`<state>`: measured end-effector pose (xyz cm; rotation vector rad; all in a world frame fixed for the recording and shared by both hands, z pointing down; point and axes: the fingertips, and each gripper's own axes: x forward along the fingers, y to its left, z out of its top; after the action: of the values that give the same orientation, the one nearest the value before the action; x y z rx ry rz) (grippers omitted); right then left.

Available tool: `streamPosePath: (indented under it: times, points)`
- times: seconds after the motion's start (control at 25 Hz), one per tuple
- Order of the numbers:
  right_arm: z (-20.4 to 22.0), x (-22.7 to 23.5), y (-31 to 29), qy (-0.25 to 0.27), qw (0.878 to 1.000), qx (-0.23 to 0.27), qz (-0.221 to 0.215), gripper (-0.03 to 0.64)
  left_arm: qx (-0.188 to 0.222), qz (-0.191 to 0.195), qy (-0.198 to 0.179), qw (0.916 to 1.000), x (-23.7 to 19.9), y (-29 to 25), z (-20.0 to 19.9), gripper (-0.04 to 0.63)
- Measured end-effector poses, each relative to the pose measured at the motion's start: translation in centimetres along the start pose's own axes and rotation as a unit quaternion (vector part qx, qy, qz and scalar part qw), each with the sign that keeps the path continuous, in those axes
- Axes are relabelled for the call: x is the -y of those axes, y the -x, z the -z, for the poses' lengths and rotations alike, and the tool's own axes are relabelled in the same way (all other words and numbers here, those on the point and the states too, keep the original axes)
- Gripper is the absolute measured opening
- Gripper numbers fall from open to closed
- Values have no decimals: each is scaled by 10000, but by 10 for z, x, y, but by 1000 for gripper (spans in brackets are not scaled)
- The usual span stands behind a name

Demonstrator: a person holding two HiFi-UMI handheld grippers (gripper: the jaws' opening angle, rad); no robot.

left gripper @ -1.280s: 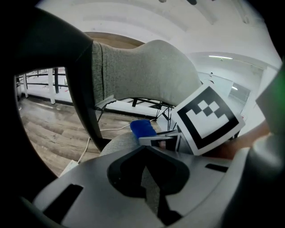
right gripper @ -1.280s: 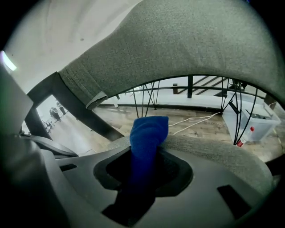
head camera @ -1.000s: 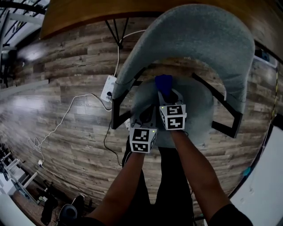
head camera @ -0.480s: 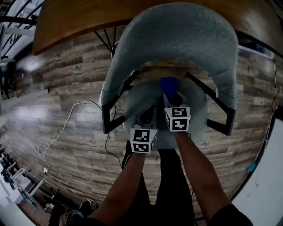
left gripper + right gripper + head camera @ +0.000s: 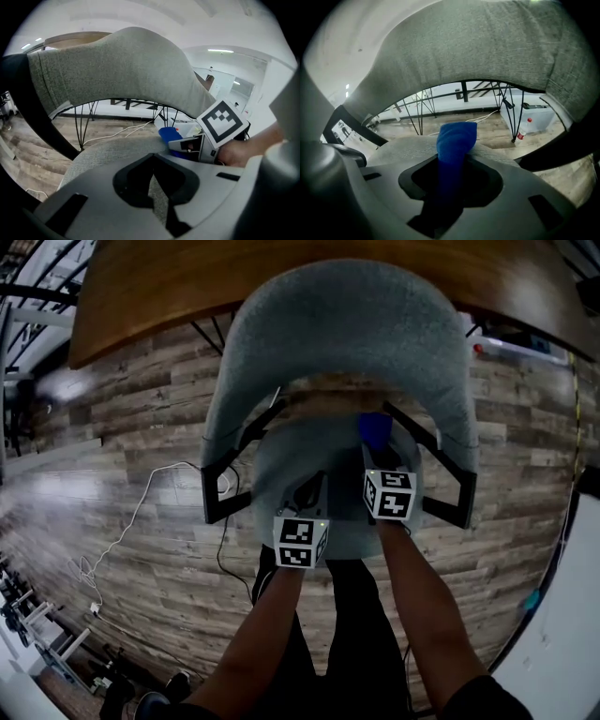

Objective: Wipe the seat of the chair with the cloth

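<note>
The right gripper (image 5: 379,452) had its jaws clamped on the blue cloth (image 5: 375,430) at the seat's (image 5: 281,474) back right, the left gripper's (image 5: 309,489) jaws were together and empty, so pressing flat and rubbing slowly looked best.

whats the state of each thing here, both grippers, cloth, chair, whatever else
right gripper, shut on the blue cloth
blue cloth, bunched, its free end down on the seat near the backrest
left gripper, jaws together, nothing between them, low over the seat
chair seat, level, bare apart from the cloth
bottle, upright on the floor, red cap on
</note>
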<state>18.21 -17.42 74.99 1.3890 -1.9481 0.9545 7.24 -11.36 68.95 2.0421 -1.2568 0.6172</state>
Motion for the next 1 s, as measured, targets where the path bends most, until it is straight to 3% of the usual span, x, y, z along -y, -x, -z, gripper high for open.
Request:
streamPosePath:
  times: [0.36,0.64,0.76,1.0]
  points:
    - [8,46,14,-6,9990,-17,444,140,-155,226,-365,9990,19,2,-1,2]
    - [12,72,25,-446,9953,-52,853,140,-157,221,-211,9994,6,18,2,2]
    - [4,56,31,-185,9965,80,817,140,-13,61,-18,10000,-8,30,4,2]
    - [7,-36,33,198,9994,237,174,140,72,-319,290,9990,-45,61,27,2]
